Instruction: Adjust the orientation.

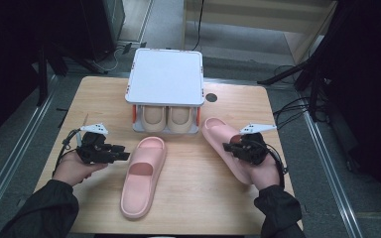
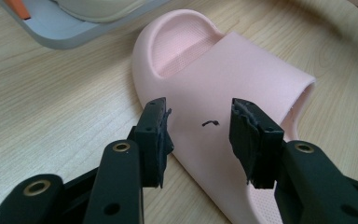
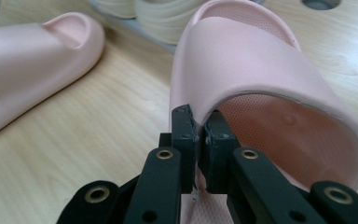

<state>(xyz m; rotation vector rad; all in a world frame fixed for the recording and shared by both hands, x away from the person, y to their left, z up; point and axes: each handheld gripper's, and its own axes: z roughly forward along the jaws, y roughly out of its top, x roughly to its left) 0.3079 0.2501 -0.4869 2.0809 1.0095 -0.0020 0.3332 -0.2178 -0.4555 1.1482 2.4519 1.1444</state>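
Right gripper (image 3: 199, 128): jaws pressed together on the side edge of the strap of the right pink slipper (image 3: 261, 84), pinching that rim between the pads. Held over the right part of the table (image 1: 193, 198), slipper toe pointing toward the far side, heel toward the near right hand (image 1: 265, 171). In the high view, right gripper (image 1: 228, 146) seen touching the slipper (image 1: 218, 134) at mid-length.

Left gripper (image 2: 200, 135): jaws spread, nothing clamped between them; pads standing apart just above the strap of the left pink slipper (image 2: 233, 79), not pressing on it. A small dark mark seen on that strap between the pads. From above, left gripper (image 1: 124, 155) just left of the slipper (image 1: 144, 173), held by the left hand (image 1: 74, 168).

Left slipper lying flat near the middle of the table, toe toward the far side. Beyond both, at the far edge, a small grey shoe rack (image 1: 164, 79) with a flat white top, and a beige pair of slippers (image 1: 166, 118) tucked on its lower shelf, toes facing near. A dark round hole (image 1: 211, 97) in the tabletop right of the rack.

No brand, label or readable writing made out on any item.
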